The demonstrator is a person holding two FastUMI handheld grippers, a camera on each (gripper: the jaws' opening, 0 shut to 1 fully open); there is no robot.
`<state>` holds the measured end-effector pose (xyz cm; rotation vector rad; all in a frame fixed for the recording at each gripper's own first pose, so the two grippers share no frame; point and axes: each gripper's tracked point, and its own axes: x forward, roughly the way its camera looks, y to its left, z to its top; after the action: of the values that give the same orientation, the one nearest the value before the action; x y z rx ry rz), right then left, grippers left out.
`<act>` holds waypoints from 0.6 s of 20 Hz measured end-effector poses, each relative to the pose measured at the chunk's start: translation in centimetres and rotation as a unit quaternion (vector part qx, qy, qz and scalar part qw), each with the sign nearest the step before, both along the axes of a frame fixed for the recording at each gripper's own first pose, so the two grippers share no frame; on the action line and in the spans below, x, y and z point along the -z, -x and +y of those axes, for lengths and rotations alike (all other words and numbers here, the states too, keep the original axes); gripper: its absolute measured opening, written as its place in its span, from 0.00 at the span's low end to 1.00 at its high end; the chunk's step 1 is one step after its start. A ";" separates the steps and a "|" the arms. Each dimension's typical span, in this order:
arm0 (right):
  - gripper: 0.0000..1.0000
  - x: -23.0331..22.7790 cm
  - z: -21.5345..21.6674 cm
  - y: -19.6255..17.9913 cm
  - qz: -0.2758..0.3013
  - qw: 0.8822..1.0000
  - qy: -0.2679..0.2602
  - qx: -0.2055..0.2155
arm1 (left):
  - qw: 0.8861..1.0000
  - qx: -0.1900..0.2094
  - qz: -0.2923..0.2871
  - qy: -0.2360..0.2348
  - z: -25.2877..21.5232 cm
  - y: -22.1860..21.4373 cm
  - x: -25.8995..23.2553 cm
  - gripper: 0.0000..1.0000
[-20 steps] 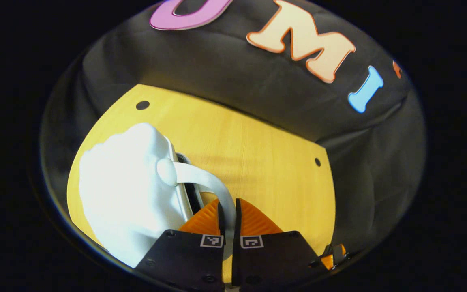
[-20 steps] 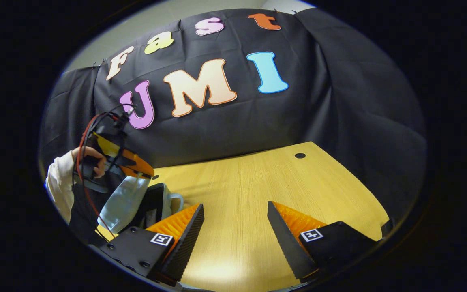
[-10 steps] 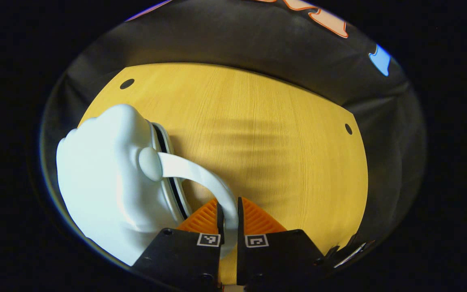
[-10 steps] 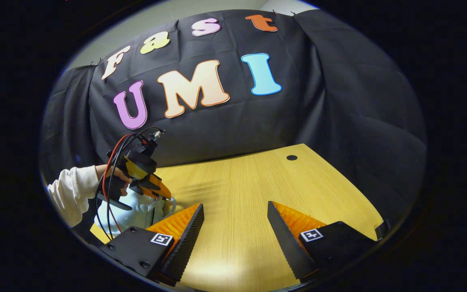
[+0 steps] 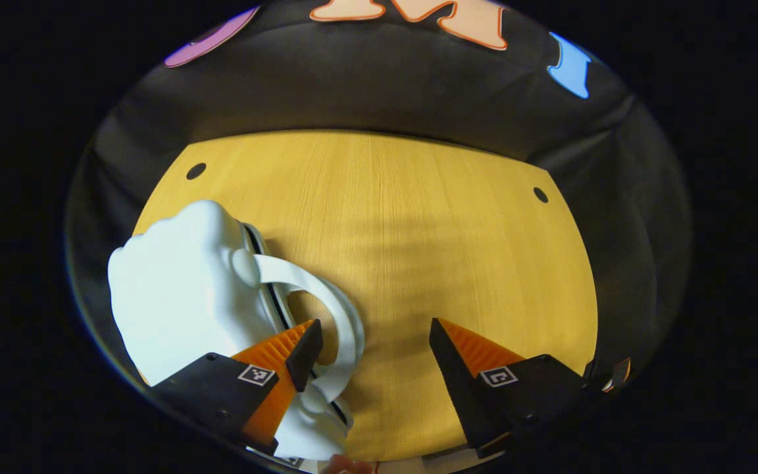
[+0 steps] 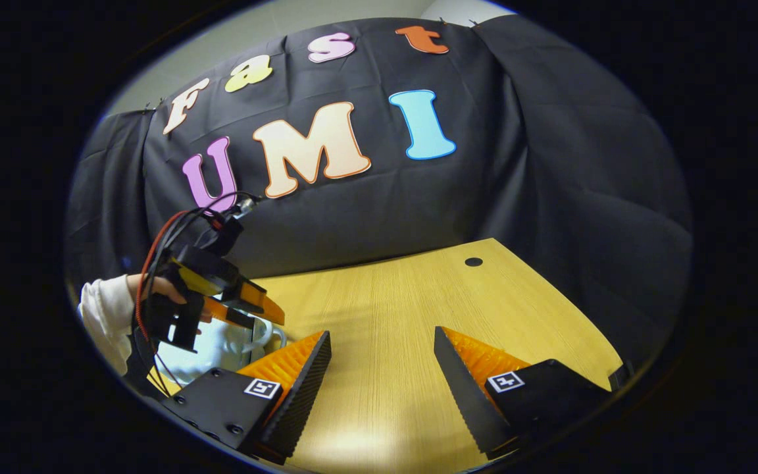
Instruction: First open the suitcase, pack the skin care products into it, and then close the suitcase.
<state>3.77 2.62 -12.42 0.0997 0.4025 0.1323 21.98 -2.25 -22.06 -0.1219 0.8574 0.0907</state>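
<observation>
Pale suitcase point(image 5: 181, 289): closed, lying at the counter's point(image 5: 431, 250) left side, looped handle point(image 5: 333, 316) now released. Left gripper point(image 5: 372, 342): jaws, clamped on that handle a moment ago, now spread wide. Right gripper point(image 6: 382, 352): jaws open, empty. Closing step looks complete.

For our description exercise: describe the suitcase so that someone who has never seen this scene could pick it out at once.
Find the yellow wooden table against the black cloth. Near its left edge lies the suitcase: a small, pale, rounded case with a looped handle on its side. It is the sole object resting on the tabletop.
</observation>
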 end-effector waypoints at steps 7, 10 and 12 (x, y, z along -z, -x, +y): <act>0.98 -1.5 -0.6 -0.8 -0.019 1.000 0.000 -0.011 | 0.998 -0.014 -0.061 -0.017 0.1 4.3 0.0 0.96; 0.98 -1.9 -0.5 -1.0 -0.022 1.000 -0.003 -0.018 | 0.997 -0.013 -0.068 -0.027 0.2 5.7 0.7 0.96; 0.98 -1.9 -0.6 -0.9 -0.024 0.999 0.000 -0.020 | 0.998 -0.012 -0.062 -0.022 -0.4 6.3 1.2 0.97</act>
<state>4.66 2.05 -10.48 0.0876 0.3562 0.1744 15.71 -2.62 -23.30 -0.0953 0.7293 0.1242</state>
